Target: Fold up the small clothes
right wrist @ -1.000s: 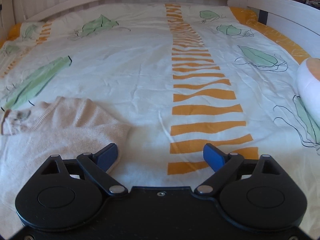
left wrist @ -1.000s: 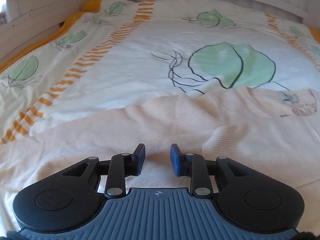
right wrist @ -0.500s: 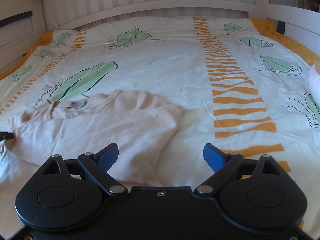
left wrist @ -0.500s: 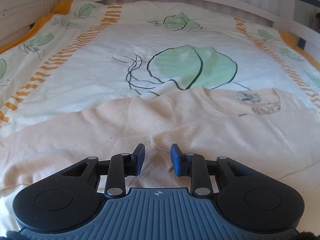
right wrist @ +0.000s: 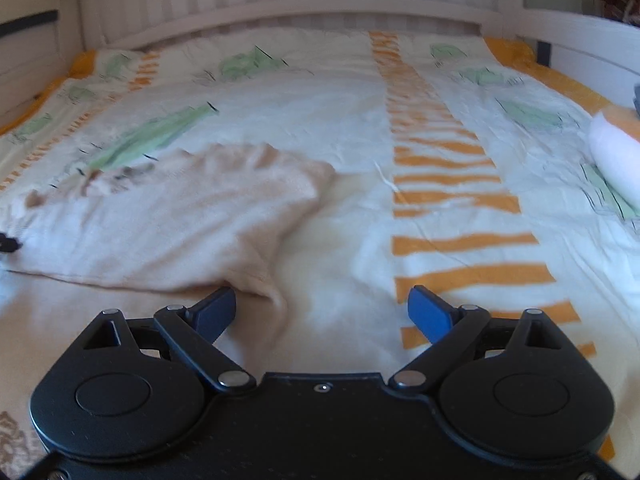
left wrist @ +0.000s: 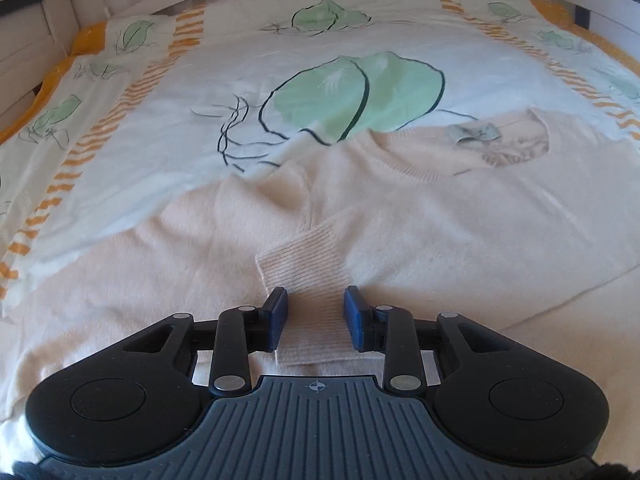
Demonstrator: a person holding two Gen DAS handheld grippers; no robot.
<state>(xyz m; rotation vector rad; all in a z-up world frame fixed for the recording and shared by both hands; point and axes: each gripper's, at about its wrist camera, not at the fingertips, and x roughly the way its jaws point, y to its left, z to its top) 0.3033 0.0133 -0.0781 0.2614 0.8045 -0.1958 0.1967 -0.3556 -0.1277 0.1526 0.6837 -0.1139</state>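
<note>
- Partly cut off: cream sweater (left wrist: 420,208) running past the near and right edges of the left wrist view, its lower part hidden under the body of the left tongs (left wrist: 316,316).
- Blurred in the right wrist view: same sweater (right wrist: 168,224) ahead-left of the right tongs (right wrist: 322,312), collar label unreadable; small dark object at the far left edge, cannot tell what.
- Counted: one sweater, one ribbed cuff (left wrist: 308,276), one grey collar label (left wrist: 474,133), two tongs.
- Left tongs narrowly spread, having just been opening; ribbed cuff of the folded-in sleeve lying between the blue pads (left wrist: 278,312), not visibly pinched.
- Right tongs spread wide, nothing between them; a sweater corner just ahead of the left pad, touching or not cannot be told.
- Sweater lying flat on the bed cover (left wrist: 192,92), collar far ahead-right of the left tongs.
- Around: white cover with green leaves and orange stripes (right wrist: 448,196); white bed rail (right wrist: 300,10) far ahead; white and orange bundle (right wrist: 616,156) far right of the right tongs.
</note>
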